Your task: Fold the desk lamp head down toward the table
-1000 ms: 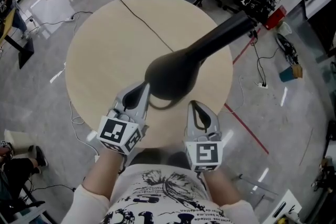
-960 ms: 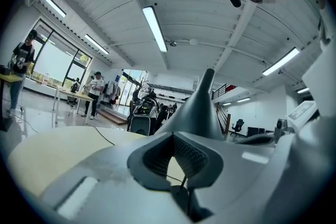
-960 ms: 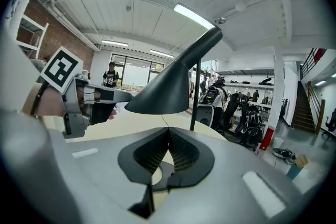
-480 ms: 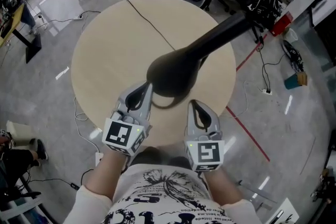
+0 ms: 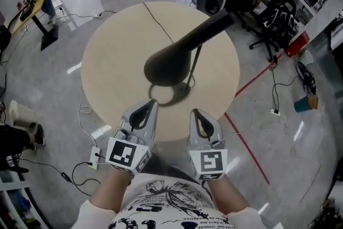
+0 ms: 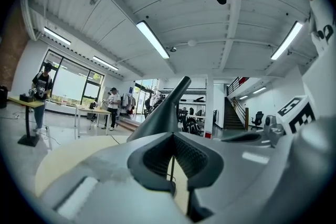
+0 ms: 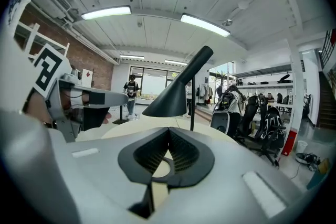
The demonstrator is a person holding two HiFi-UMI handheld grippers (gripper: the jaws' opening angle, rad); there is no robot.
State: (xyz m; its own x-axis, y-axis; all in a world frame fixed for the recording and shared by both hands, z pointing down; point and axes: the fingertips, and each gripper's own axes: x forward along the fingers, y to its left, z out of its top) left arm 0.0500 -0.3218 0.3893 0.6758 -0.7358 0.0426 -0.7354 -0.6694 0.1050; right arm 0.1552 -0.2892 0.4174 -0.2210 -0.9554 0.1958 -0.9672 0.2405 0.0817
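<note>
- Head view has the round counter (image 5: 118,56) filling the middle, with the desk lamp standing just past its centre. The lamp head (image 5: 167,61) is raised above the top, and its neck runs off toward 1 o'clock.
- The left hand-held gripper (image 5: 153,102) and the right hand-held gripper (image 5: 194,112) sit side by side at the counter's 6 o'clock edge. Both point at the lamp and neither touches it.
- In each gripper view the jaws are together at their tips with nothing between them. Only the counter top shows through the gap behind the ribbed pads.
- We judge this to be the approach, since the head is not yet tilted down and no contact is made.
- The next move probably calls for reaching toward 12 o'clock. One hand-held gripper can press or take the head near its narrow end while the other steadies the foot, because a push high up could tip the lamp.
- The lamp head is a matt black cone, wide at the mouth and tapering smoothly into the neck. It looks hard and slick, so a pinch may slide.
- A thin straight stem (image 7: 192,102) drops to a slim ring base (image 5: 167,105), which is a light footing.
- The counter is pale, smooth and flat, and a black cable (image 5: 155,21) trails over it toward 11 o'clock.
</note>
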